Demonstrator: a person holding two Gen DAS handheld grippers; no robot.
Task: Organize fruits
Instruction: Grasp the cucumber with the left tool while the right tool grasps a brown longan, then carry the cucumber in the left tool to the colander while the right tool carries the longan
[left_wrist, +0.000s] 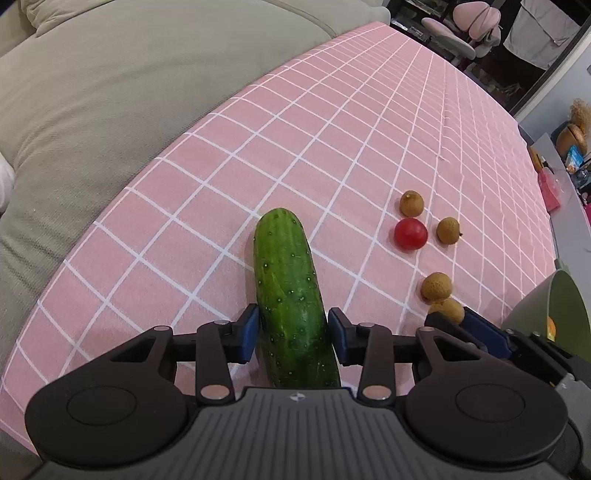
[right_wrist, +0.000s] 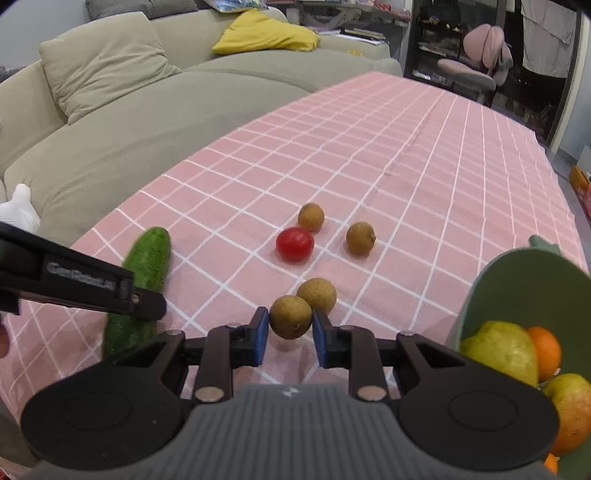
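A green cucumber (left_wrist: 288, 280) lies lengthwise on the pink checked tablecloth (left_wrist: 332, 129). My left gripper (left_wrist: 291, 325) straddles its near half, with both blue pads against its sides. In the right wrist view my right gripper (right_wrist: 290, 326) is shut on a brown longan (right_wrist: 290, 316), held just above the cloth. Another longan (right_wrist: 317, 295) sits right behind it. Farther out lie a red cherry tomato (right_wrist: 294, 243) and two more longans (right_wrist: 311, 217) (right_wrist: 360, 238). A green bowl (right_wrist: 517, 266) at the right holds a pear (right_wrist: 502, 350), oranges and an apple.
A beige sofa (right_wrist: 147, 122) with cushions runs along the table's left edge. A pink chair (right_wrist: 476, 62) and shelves stand beyond the far end. The left gripper's body (right_wrist: 74, 284) crosses the cucumber (right_wrist: 147, 258) in the right wrist view.
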